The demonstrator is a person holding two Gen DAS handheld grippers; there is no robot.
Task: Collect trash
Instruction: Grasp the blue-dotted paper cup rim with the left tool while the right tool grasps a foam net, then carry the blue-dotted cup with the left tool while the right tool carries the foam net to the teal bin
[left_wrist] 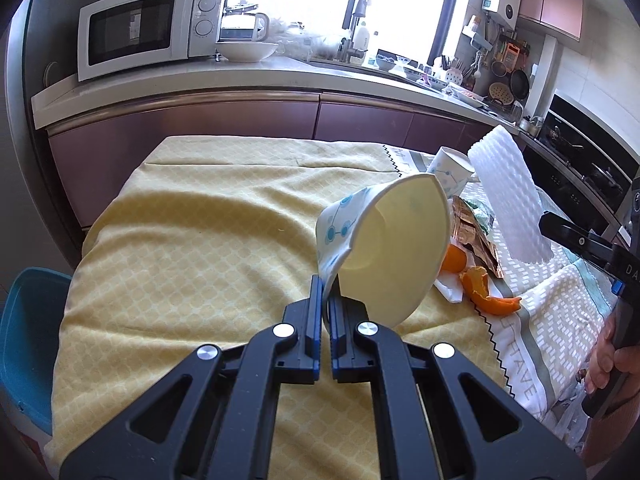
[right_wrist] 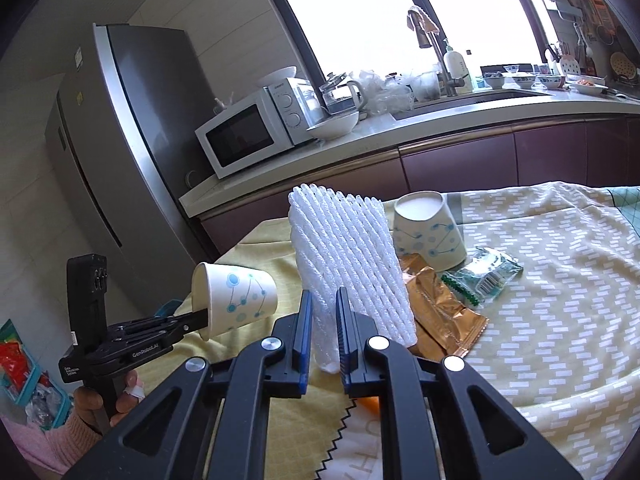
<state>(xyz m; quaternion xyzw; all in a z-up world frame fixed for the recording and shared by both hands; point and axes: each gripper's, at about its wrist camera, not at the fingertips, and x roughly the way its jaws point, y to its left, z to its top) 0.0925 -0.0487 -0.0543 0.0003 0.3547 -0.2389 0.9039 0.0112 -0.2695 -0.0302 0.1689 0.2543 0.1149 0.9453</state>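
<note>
Left gripper (left_wrist: 327, 292) clamped on the rim of a paper cup (left_wrist: 372, 248), white with blue dot-and-line print. Cup squashed at the pinch, tipped on its side, open mouth toward the left wrist camera, raised clear of the yellow cloth (left_wrist: 208, 248). In the right wrist view, same cup (right_wrist: 236, 296) on the left, above the cloth edge, held out from the left gripper (right_wrist: 202, 322) with a hand (right_wrist: 102, 404) in a pink sleeve on its grip.

Right gripper (right_wrist: 323, 332) closed on the lower end of a white foam net sleeve (right_wrist: 352, 260), standing up tall between the pads, lifted off the cloth. In the left wrist view, the sleeve (left_wrist: 508, 200) at right, slanting up from the right gripper (left_wrist: 550, 224).

On the cloth behind the sleeve: second paper cup (right_wrist: 430, 232) upside down, gold foil wrapper (right_wrist: 436, 312) just beside it, green and clear snack packet (right_wrist: 486, 276) to the right of that. Orange peel (left_wrist: 486, 290) near the foil wrapper in the left wrist view, partly hidden behind the held cup.

Blue bin (left_wrist: 28, 344) below the left edge of the table. Microwave (left_wrist: 148, 28) on the counter beyond.
</note>
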